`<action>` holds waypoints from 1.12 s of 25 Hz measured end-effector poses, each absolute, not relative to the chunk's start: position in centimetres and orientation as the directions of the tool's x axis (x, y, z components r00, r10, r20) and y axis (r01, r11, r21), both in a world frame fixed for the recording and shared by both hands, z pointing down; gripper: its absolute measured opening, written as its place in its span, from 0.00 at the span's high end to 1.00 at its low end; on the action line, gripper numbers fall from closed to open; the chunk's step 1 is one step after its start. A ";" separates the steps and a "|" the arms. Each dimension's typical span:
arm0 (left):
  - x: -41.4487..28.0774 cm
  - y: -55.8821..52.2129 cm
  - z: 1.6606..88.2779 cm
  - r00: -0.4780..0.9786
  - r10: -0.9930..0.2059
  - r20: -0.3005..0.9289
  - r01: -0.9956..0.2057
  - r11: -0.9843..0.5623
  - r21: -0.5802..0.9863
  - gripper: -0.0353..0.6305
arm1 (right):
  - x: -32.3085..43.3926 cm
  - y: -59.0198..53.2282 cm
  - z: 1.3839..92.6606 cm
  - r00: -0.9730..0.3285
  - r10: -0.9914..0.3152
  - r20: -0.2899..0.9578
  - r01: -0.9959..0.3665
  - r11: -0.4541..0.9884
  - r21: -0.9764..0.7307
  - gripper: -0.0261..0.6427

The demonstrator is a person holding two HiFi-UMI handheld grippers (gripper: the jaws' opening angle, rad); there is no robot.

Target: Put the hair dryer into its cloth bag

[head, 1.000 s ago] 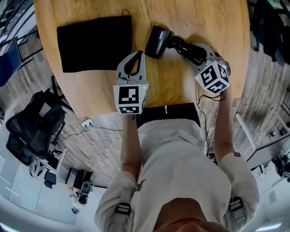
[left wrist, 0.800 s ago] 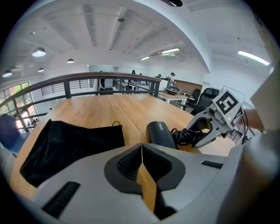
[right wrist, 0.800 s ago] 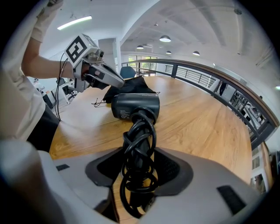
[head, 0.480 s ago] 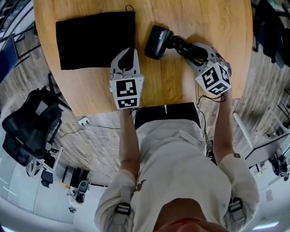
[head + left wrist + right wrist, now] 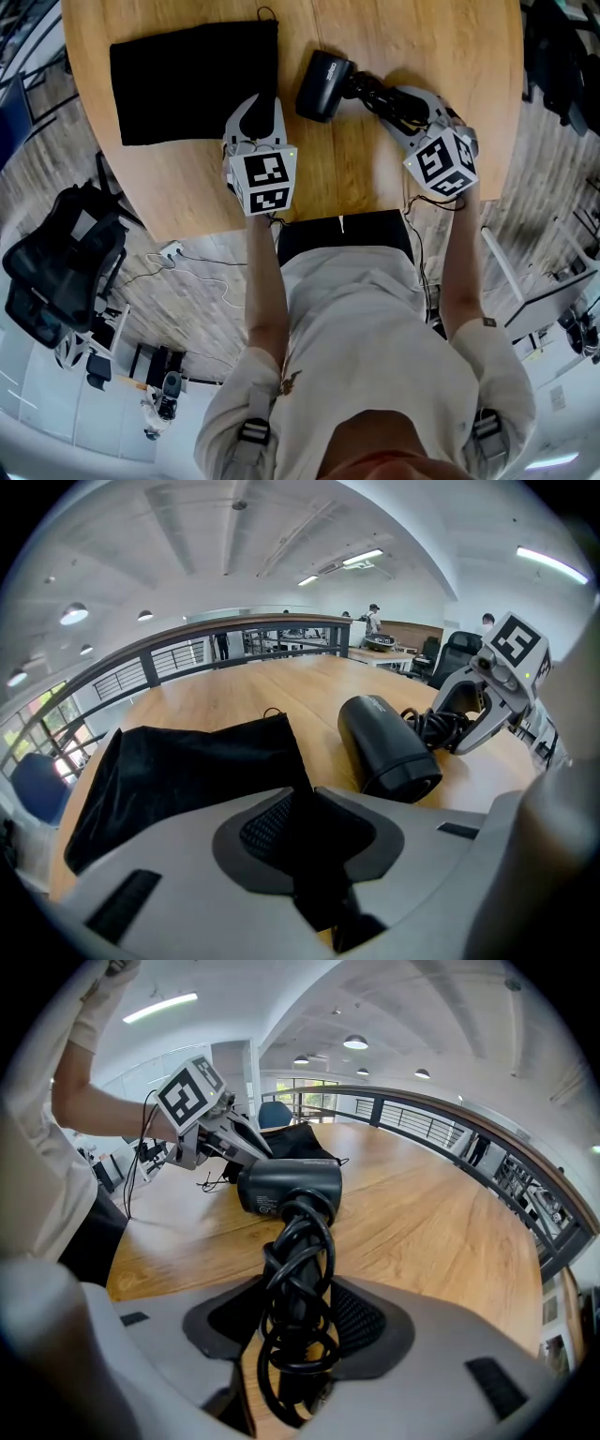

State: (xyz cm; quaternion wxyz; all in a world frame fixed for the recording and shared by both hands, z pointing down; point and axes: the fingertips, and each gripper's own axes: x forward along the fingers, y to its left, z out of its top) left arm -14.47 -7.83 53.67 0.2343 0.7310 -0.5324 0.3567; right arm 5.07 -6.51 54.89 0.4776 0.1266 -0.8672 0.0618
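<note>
The black cloth bag [image 5: 192,80] lies flat on the round wooden table [image 5: 412,37], its drawstring at the far right corner. To its right lies the black hair dryer [image 5: 323,86], nozzle toward the bag. My right gripper [image 5: 382,97] is shut on the dryer's handle and the cord coiled around it [image 5: 298,1269]. My left gripper [image 5: 260,105] stands open, low over the bag's near right corner. Black cloth shows between its jaws [image 5: 300,803]. In the left gripper view the bag [image 5: 187,771] spreads to the left, with the dryer [image 5: 389,747] to the right.
The table's near edge [image 5: 197,220] runs just behind both grippers. On the floor to the left stand a black office chair [image 5: 61,267] and a power strip with cables [image 5: 173,251]. A railing [image 5: 441,1115] runs beyond the table's far side.
My left gripper has gone left and down from the bare wood near the dryer to the bag's near right corner. The right gripper and the dryer have stayed put.
</note>
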 end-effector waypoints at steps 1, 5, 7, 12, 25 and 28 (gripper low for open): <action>-14.5 -7.8 53.8 0.174 -0.608 0.774 -0.944 -0.328 -0.045 0.82 | 5.1 -6.5 54.9 -0.512 -0.161 0.844 -0.279 0.960 0.014 0.62; -14.3 -7.9 54.3 0.168 -0.604 0.779 -0.942 -0.332 -0.054 0.82 | 5.1 -6.5 54.9 -0.512 -0.162 0.843 -0.281 0.959 0.014 0.62; -14.3 -8.0 54.4 0.165 -0.602 0.781 -0.941 -0.332 -0.058 0.82 | 5.1 -6.5 54.9 -0.513 -0.162 0.843 -0.281 0.959 0.013 0.62; -14.4 -7.9 55.0 0.147 -0.592 0.793 -0.939 -0.335 -0.077 0.82 | 5.1 -6.5 54.9 -0.513 -0.162 0.843 -0.282 0.959 0.013 0.62; -14.5 -7.8 53.5 0.171 -0.620 0.766 -0.947 -0.317 -0.045 0.92 | 5.1 -6.4 55.0 -0.519 -0.159 0.840 -0.282 0.960 0.007 0.62; -14.6 -7.8 52.4 0.177 -0.634 0.753 -0.953 -0.302 -0.030 0.92 | 5.1 -6.4 55.0 -0.518 -0.160 0.840 -0.282 0.959 0.008 0.62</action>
